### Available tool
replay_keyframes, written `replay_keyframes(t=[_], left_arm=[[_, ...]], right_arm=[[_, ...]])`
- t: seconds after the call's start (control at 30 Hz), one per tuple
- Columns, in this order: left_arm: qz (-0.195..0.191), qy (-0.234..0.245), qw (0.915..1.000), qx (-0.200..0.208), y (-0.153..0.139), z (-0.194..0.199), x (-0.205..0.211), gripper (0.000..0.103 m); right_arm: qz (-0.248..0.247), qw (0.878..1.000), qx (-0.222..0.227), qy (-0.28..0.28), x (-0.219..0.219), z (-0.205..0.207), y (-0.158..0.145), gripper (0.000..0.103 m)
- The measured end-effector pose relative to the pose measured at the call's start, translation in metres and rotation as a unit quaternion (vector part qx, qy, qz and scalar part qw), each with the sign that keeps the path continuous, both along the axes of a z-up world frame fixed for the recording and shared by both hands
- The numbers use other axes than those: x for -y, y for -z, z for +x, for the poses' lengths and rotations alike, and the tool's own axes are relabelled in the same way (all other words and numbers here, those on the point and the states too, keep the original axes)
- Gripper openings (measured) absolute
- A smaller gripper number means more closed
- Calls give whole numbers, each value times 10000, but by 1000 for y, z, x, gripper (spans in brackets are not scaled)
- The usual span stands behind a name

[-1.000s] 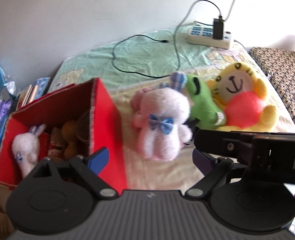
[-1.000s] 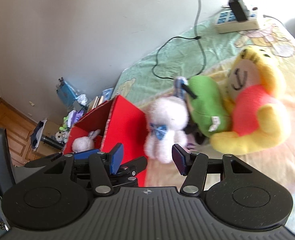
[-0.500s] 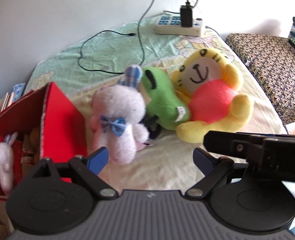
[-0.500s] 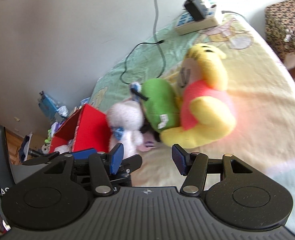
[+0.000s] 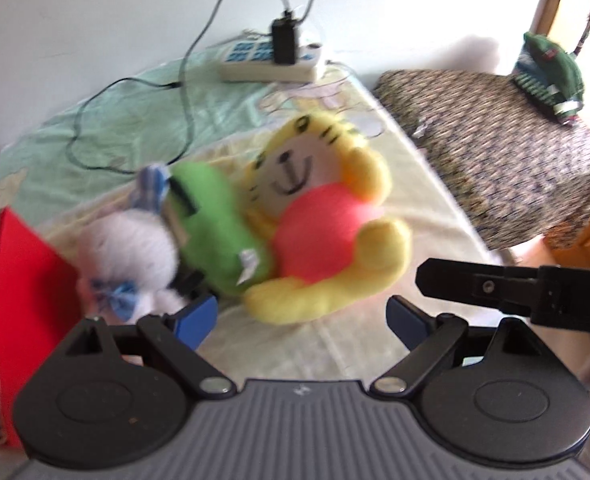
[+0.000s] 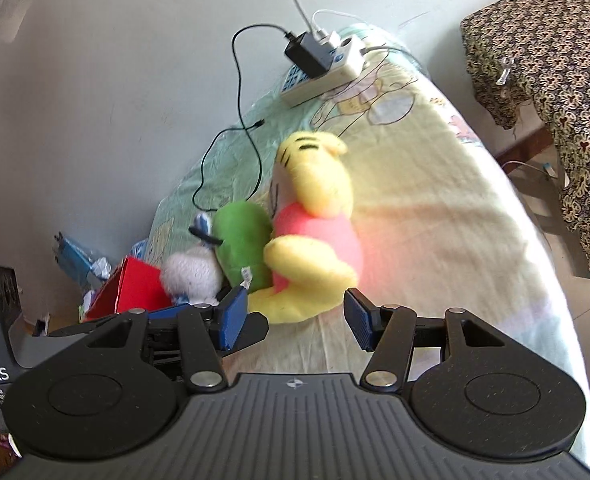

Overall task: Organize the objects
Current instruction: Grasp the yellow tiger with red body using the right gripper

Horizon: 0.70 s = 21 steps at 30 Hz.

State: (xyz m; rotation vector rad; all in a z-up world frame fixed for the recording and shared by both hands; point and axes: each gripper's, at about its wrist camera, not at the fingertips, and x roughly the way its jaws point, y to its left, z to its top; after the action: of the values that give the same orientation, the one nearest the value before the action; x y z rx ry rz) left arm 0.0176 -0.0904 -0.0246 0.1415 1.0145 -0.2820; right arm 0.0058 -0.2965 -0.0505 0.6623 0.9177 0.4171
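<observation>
1. We saw three plush toys in a touching row on the bed sheet (image 5: 375, 216): white bunny (image 5: 131, 248), green frog (image 5: 211, 224), yellow tiger (image 5: 327, 216).
2. The tiger lay on its back, long axis roughly 11-to-5 o'clock in the left view, head toward 11, face up, red belly toward us. The frog's long axis ran about 11-to-5 too. The bunny's checked ear pointed to 1 o'clock.
3. The red box (image 5: 27, 280) sat at 9 o'clock from the bunny, touching or just beside it; we couldn't tell which through the blur.
4. The power strip (image 6: 323, 68) with its black charger lay at 12 o'clock, by the wall.
5. The left gripper (image 5: 301, 316) was held low, level, spread wide, empty, the tiger's foot between the tips' lines.
6. The right gripper (image 6: 293, 312) was also wide and empty, just right of the left one, aimed at the tiger's leg.
7. Versus 0.5 s ago: both views swung right; the box slid toward the edge and the tiger came to centre. Left view was motion-blurred.
</observation>
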Motion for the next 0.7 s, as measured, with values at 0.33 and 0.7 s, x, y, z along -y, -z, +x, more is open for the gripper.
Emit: replay_keyframes(t=[0.33,0.7], left_arm=[[-755,78,9968,-260,15,43,8,86],[-1091,210,9914,-697,46,74,8,101]], right_arm=[[121,9990,-106,409,17,36,9,58],[131,9991,-335,202,-2,85,40,58]])
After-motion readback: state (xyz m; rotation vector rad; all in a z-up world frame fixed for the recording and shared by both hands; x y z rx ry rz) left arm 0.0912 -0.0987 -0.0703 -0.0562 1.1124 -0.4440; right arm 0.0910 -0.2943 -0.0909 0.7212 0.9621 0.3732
